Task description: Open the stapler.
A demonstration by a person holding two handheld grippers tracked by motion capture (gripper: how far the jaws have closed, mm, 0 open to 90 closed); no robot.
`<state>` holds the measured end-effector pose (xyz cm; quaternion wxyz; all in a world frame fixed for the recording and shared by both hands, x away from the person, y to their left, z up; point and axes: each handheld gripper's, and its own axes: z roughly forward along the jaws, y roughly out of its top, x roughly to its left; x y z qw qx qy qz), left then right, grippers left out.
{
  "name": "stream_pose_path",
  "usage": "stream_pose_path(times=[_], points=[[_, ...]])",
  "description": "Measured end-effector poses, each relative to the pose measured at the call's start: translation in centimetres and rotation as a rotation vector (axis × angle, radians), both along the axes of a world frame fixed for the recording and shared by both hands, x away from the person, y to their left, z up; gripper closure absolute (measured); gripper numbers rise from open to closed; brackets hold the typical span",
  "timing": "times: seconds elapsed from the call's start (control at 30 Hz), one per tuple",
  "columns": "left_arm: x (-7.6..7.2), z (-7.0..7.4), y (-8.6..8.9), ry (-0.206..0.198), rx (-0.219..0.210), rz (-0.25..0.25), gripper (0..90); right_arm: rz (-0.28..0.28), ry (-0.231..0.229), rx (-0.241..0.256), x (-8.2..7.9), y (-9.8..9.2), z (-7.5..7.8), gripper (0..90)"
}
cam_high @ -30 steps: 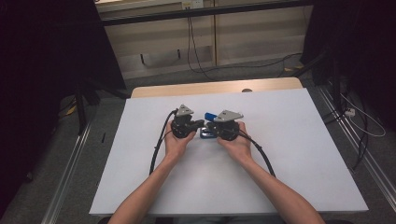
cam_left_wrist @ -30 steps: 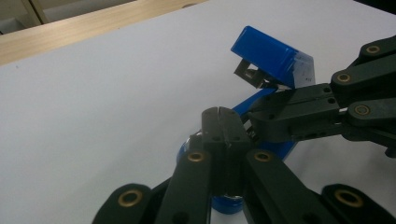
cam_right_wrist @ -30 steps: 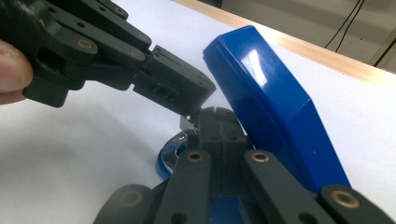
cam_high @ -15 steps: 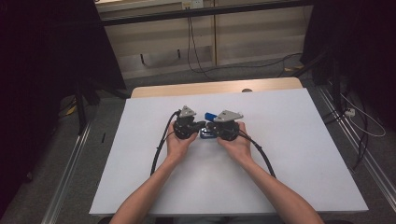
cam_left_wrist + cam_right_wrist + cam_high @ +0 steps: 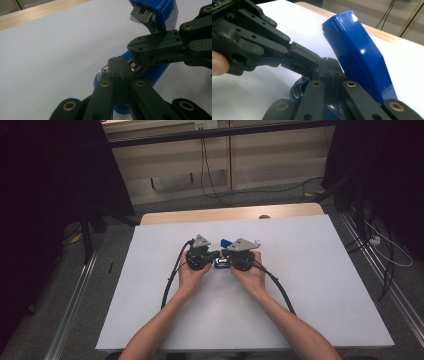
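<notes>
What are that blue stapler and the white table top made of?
Blue stapler: its lid looks like glossy moulded plastic, with bright highlights; the mouth looks like bare grey metal. Table top: a matt white sheet, perhaps laminate or paper, over a pale wood-look board.

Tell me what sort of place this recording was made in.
Probably a lab or recording workspace, not a home: a white-topped table ringed by black curtains, loose cables across a grey floor, and metal rails along both sides of the table.
</notes>
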<state>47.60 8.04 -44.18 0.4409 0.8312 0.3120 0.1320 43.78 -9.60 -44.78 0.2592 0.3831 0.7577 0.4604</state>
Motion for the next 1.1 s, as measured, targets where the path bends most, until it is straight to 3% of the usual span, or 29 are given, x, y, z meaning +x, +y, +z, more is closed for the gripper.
stream_pose_path(times=[0.23, 0.3, 0.57, 1.1], points=[[0.0, -0.1, 0.0, 0.010, -0.016, 0.004, 90.0, -0.009, -0.004, 0.002, 0.1, 0.1, -0.1, 90.0], [0.0, -0.1, -0.1, -0.010, 0.004, 0.002, 90.0, -0.013, -0.001, 0.008, 0.2, 0.1, 0.0, 90.0], [0.0, -0.3, -0.2, 0.004, -0.019, 0.003, 90.0, -0.018, -0.006, 0.015, 0.5, 0.1, 0.3, 90.0], [0.1, -0.3, -0.1, 0.010, -0.037, 0.005, 90.0, -0.034, -0.012, 0.035, 0.6, -1.0, 1.1, 90.0]])
